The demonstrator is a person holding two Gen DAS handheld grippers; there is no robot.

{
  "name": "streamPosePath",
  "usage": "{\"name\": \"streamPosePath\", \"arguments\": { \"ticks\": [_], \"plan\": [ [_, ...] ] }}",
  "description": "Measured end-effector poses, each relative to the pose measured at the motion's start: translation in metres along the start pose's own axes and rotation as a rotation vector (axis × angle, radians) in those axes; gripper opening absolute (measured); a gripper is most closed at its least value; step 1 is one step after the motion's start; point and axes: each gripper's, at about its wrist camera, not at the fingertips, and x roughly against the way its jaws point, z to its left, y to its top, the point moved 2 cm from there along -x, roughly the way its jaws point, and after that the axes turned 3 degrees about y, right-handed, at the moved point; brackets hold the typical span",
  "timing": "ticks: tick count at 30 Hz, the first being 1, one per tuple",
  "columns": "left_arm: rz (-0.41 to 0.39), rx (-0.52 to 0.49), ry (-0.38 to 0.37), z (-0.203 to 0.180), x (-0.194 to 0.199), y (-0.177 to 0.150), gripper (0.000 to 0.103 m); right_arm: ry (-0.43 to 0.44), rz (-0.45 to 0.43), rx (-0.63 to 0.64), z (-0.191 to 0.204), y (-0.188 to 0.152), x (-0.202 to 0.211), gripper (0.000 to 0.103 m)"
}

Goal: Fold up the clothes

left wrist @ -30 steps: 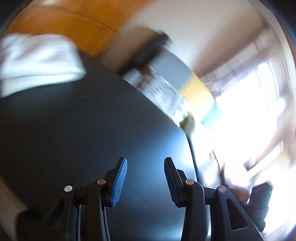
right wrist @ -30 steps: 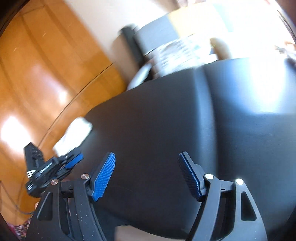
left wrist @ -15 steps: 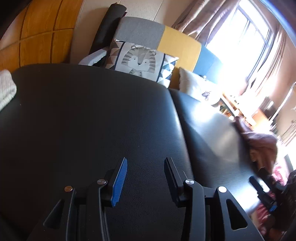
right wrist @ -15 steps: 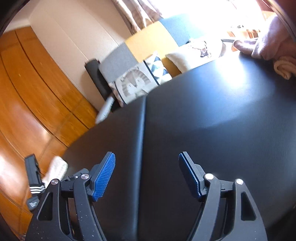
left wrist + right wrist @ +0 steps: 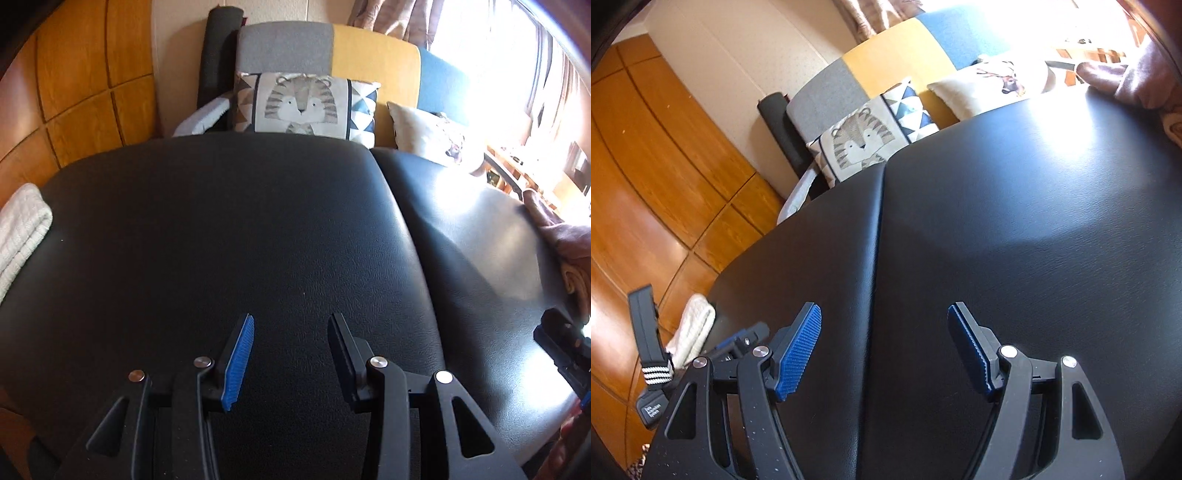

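A folded white knitted garment lies at the left end of the black padded table; it also shows small in the right wrist view. A heap of pinkish-brown clothes sits at the table's right end, also seen in the right wrist view. My left gripper hovers open over bare black surface, nothing between its blue pads. My right gripper is open wider, over the seam between the two table pads, holding nothing. The left gripper's body appears at the right wrist view's lower left.
Behind the table stands a grey, yellow and blue sofa with a tiger cushion and a white cushion. Wooden wall panels are at the left, a bright window at the right.
Both views have swung from left to right: the white garment slid to the left edge, the sofa and the pink clothes came into view. Both grippers kept their openings.
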Motion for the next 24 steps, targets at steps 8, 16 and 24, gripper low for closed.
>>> {"name": "streamPosePath", "arguments": {
  "ticks": [8, 16, 24],
  "plan": [
    [-0.117, 0.082, 0.081, 0.021, 0.042, -0.015, 0.042, 0.038, 0.039, 0.03, 0.019, -0.007, -0.003, 0.074],
    [-0.2, 0.257, 0.244, 0.092, 0.105, -0.02, 0.042, 0.227, 0.062, 0.254, 0.124, -0.022, -0.011, 0.074],
    [-0.281, 0.329, 0.403, 0.154, 0.165, -0.033, 0.042, 0.397, 0.133, 0.391, 0.222, -0.045, -0.025, 0.074]
  ]
}}
